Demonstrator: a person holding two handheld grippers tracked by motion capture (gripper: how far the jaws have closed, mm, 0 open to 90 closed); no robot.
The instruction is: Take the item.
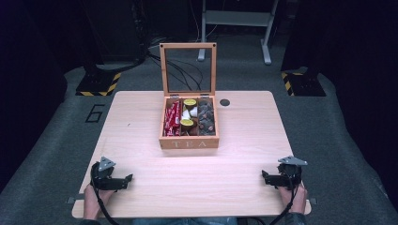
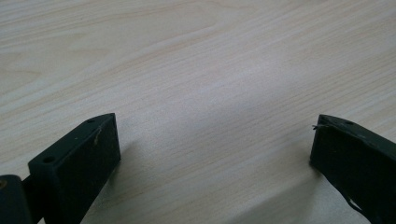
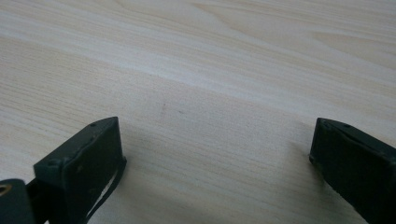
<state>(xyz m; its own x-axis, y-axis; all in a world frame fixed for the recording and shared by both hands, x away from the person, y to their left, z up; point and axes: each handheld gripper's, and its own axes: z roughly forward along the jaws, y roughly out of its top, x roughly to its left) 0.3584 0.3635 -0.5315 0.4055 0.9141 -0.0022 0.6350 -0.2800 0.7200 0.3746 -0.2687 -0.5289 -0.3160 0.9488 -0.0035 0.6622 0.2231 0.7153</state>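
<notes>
A wooden tea box (image 1: 189,142) marked TEA stands at the table's middle with its glass lid raised upright. Its compartments hold red packets (image 1: 173,117), yellow and white capsules (image 1: 189,114) and dark brown packets (image 1: 206,117). My left gripper (image 1: 127,178) rests near the front left corner of the table, held by a hand, jaws wide apart over bare wood (image 2: 212,140). At the front right corner sits my right gripper (image 1: 265,176), also hand-held, with nothing between its open jaws (image 3: 215,144). Both point inward, well short of the box.
The light wooden table (image 1: 141,122) has a small dark round hole (image 1: 225,102) behind the box on the right. Beyond it lie a grey floor, cables, hazard-striped base plates (image 1: 98,84) and a metal stand (image 1: 234,18).
</notes>
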